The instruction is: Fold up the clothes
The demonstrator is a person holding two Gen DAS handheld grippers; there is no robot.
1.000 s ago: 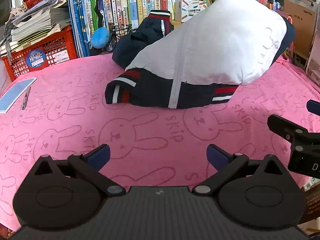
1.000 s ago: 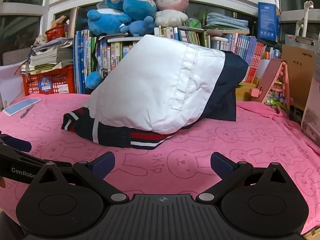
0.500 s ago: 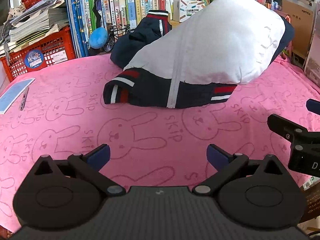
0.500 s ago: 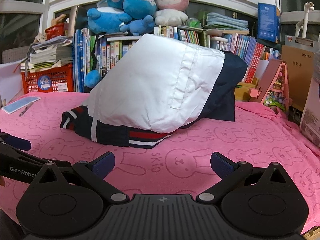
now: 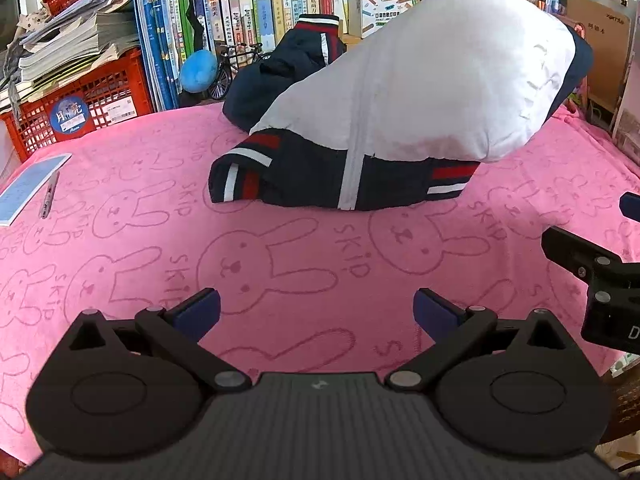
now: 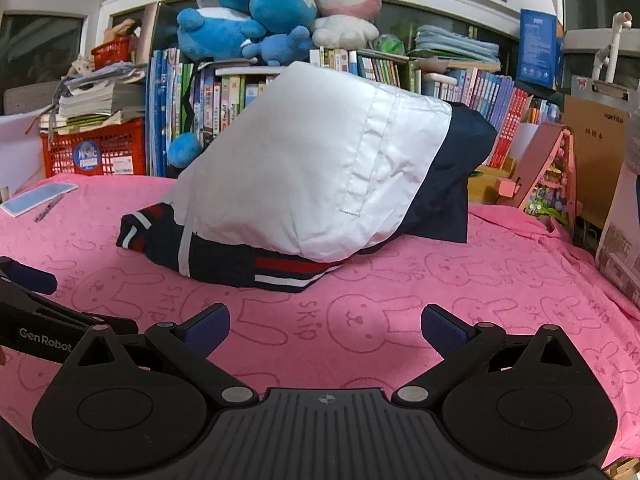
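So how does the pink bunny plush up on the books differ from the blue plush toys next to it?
The pink bunny plush sits upright facing the camera, while the blue plush toys lie tumbled in a heap. The bunny is pink and white with long ears; the blue ones are blue and white with rounder shapes. The bunny is a single toy, the blue ones are several piled together. Both rest on top of the row of books.

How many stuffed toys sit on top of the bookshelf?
3: two blue plush toys piled at left, one pink-and-white plush rabbit at right. More may hide behind them.
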